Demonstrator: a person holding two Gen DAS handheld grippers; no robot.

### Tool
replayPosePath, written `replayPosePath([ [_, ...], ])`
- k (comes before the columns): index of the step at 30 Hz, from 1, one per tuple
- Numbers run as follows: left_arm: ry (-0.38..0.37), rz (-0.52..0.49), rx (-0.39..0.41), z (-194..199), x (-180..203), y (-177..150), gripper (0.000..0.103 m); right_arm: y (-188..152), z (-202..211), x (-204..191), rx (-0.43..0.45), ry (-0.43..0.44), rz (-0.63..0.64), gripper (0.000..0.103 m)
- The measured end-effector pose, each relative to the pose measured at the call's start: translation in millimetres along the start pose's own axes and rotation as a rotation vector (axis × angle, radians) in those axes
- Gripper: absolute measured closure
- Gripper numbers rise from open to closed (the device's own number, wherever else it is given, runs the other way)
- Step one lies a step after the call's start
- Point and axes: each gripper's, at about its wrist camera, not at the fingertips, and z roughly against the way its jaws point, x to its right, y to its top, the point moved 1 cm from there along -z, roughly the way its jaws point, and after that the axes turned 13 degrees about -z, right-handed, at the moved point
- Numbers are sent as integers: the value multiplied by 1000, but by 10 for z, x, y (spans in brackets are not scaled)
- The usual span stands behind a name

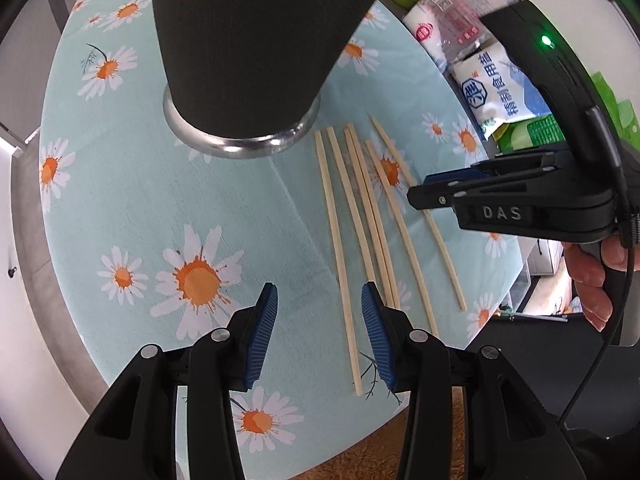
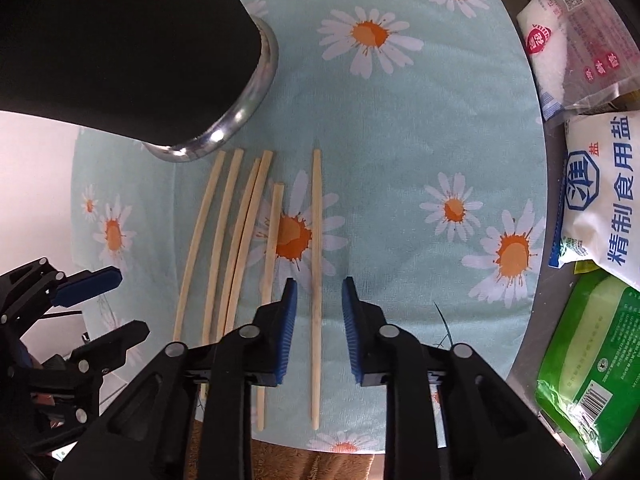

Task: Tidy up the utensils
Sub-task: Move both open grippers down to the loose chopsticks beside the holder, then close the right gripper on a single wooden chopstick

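Your right gripper [image 2: 319, 312] is spread astride the outermost chopstick [image 2: 316, 240]; your left gripper [image 1: 319, 320], also spread, hovers at its nine o'clock.

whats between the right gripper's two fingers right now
One chopstick, the rightmost, lies lengthwise on the cloth in the open right gripper's gap, ungripped; the right wrist view shows it.

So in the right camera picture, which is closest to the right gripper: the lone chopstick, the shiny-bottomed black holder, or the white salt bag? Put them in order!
1. The lone pale wooden chopstick, lying right between the open jaws of the right gripper.
2. The white salt bag with blue writing, off to the right at the table edge.
3. The black cylindrical holder with a shiny metal base, far up on the left.
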Motion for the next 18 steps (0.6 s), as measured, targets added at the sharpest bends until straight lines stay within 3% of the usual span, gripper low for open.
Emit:
replayPosePath([
  [9,10,3,7,-3,-17,-5,61,-105,-135,-293,36,-115,24,94],
  [14,6,7,10,35,-40,4,61,-129,-179,-336,29,-109,6,97],
  [18,6,13,-10,-2,-68,42,61,-86,-163,-139,2,-56,-25,97],
])
